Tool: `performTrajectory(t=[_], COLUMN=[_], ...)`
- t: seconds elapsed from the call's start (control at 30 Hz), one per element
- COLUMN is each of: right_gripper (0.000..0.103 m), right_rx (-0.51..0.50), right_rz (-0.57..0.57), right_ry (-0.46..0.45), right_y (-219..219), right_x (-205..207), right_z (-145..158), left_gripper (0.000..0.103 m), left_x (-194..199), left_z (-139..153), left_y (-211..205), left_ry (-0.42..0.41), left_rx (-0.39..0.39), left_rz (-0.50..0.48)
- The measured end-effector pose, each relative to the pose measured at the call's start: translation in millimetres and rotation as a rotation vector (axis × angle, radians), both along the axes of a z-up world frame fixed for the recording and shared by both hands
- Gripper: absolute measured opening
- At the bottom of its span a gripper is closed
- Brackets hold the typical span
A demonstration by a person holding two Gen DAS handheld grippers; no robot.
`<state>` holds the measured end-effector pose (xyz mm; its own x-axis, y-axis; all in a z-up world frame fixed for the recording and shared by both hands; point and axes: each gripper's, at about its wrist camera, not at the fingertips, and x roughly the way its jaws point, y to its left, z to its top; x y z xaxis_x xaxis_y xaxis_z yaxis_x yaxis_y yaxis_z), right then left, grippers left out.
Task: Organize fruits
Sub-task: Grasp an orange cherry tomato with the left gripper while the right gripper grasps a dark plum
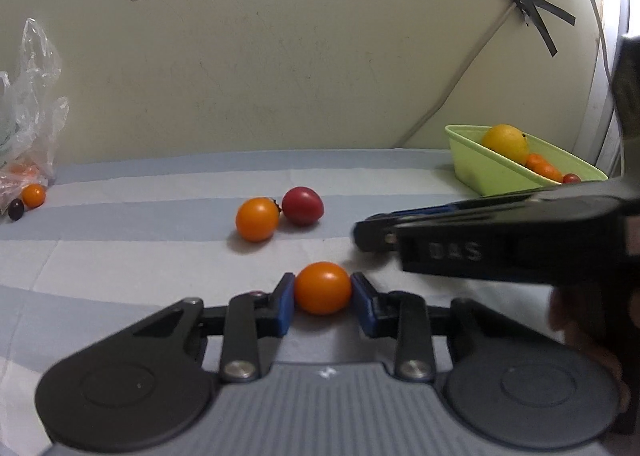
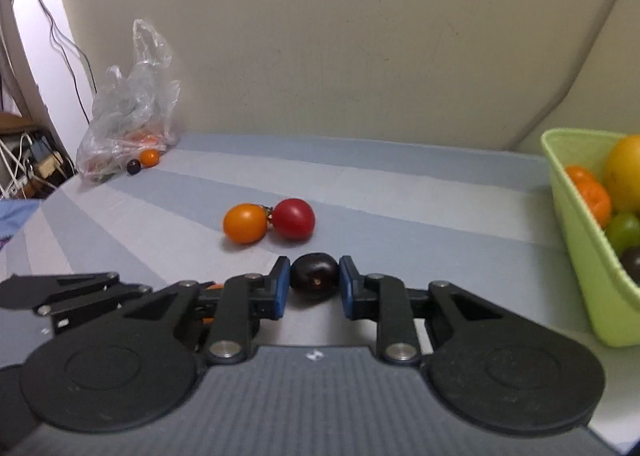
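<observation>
left hand-held gripper (image 1: 323,290), lower centre of left wrist view: blue pads clamped on an orange cherry tomato (image 1: 322,288) resting on the striped worktop (image 1: 120,256). right hand-held gripper (image 2: 315,281), lower centre of right wrist view: pads pressed on a dark grape (image 2: 314,275), also down on the worktop. in the left view the right tool crosses in from the right edge, just beside the held tomato.

mid frame: an orange tomato (image 2: 245,223) and a red tomato (image 2: 293,218) touching, lying loose.

right edge: green basket (image 2: 576,224) holding a yellow citrus (image 2: 624,176), a mandarin (image 2: 592,194), a green grape (image 2: 624,230).

far left by the wall: clear plastic bag (image 2: 128,112), with a small orange tomato (image 2: 150,157) and a dark grape (image 2: 133,166) just beside it.
</observation>
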<state>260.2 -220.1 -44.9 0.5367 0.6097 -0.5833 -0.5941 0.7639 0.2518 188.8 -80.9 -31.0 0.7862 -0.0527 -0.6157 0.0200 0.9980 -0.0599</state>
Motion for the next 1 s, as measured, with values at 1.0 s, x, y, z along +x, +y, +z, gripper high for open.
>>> performTrajectory(t=[1.0], right_gripper=[0.048], right_rx=[-0.085], right_rz=[-0.212], right_ry=[-0.142], right_y=[-122.4], right_x=[-174.3], right_z=[-6.9], left_gripper=[0.033], left_x=[-125.2], left_z=[0.6], left_y=[-89.9], left_ry=[-0.072], left_rx=[0.101], left_rz=[-0.132])
